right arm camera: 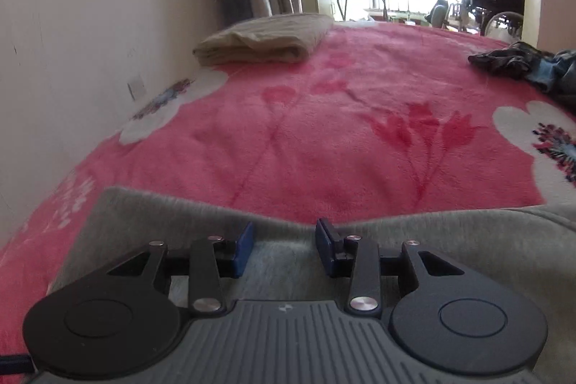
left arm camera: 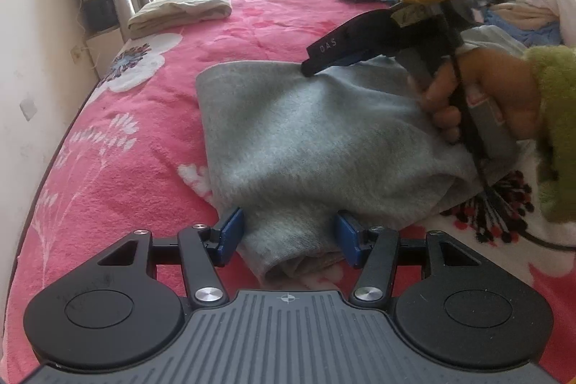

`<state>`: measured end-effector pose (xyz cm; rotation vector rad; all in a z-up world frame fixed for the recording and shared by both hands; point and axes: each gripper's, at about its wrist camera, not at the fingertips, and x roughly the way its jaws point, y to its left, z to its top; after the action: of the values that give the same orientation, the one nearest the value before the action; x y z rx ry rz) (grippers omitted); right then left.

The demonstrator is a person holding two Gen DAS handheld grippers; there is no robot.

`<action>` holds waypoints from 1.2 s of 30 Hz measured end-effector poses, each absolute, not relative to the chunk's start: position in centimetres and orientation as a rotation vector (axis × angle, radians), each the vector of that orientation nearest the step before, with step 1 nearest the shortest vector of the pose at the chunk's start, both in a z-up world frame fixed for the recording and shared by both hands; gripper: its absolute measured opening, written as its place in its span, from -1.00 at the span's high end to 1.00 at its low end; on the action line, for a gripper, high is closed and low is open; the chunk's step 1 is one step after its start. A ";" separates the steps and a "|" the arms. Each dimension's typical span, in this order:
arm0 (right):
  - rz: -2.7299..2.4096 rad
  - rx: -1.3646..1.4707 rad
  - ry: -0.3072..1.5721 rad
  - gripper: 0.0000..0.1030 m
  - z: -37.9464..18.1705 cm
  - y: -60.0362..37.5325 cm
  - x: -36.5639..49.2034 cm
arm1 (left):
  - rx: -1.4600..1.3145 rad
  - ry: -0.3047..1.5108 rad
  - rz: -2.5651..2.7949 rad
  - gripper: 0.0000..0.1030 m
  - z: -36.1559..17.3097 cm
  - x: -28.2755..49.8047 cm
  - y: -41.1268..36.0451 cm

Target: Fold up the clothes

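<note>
Grey garment (left arm camera: pixel 306 139) folded; "DAS" on right claw (left arm camera: pixel 313 65) finger.

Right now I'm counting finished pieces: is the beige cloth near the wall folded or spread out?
Folded. The beige cloth lies as a compact, layered rectangle with a rounded fold edge on the pink blanket.

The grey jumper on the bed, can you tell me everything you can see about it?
The grey jumper looks soft and fuzzy, like fleece. It lies folded into a thick bundle on the pink flowery blanket. Its near rolled end sits between the blue pads of the left gripper, which stand apart beside it. The right gripper hovers open over its far edge.
</note>
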<state>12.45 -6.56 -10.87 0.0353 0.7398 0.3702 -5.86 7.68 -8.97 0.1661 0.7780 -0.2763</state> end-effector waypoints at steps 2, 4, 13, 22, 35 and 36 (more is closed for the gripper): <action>0.373 0.039 0.755 0.21 -10.7 -6.5 12.8 | 0.160 0.776 -0.281 -0.09 -9.0 -5.9 7.8; 0.378 0.055 0.775 0.21 -10.6 -6.5 13.3 | 0.158 0.774 -0.285 -0.09 -9.1 -5.9 7.9; 0.480 0.160 0.653 0.20 -4.6 -10.6 7.6 | 0.145 0.765 -0.290 -0.09 -9.0 -6.2 8.1; 0.614 -0.015 0.519 0.19 -2.9 -12.6 -4.3 | 0.120 0.760 -0.289 -0.09 -9.0 -6.3 8.4; 0.612 -0.309 0.580 0.14 -8.2 -7.7 -5.8 | -0.068 0.847 -0.305 -0.09 -7.6 -7.8 11.8; 0.611 -0.297 0.569 0.09 -7.7 -8.0 -6.0 | -0.126 0.851 -0.299 -0.09 -7.5 -8.0 12.6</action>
<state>-5.97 -8.04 -7.71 -0.2973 0.5691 0.6107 -7.98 12.58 -7.46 -0.1261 0.8509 -0.2992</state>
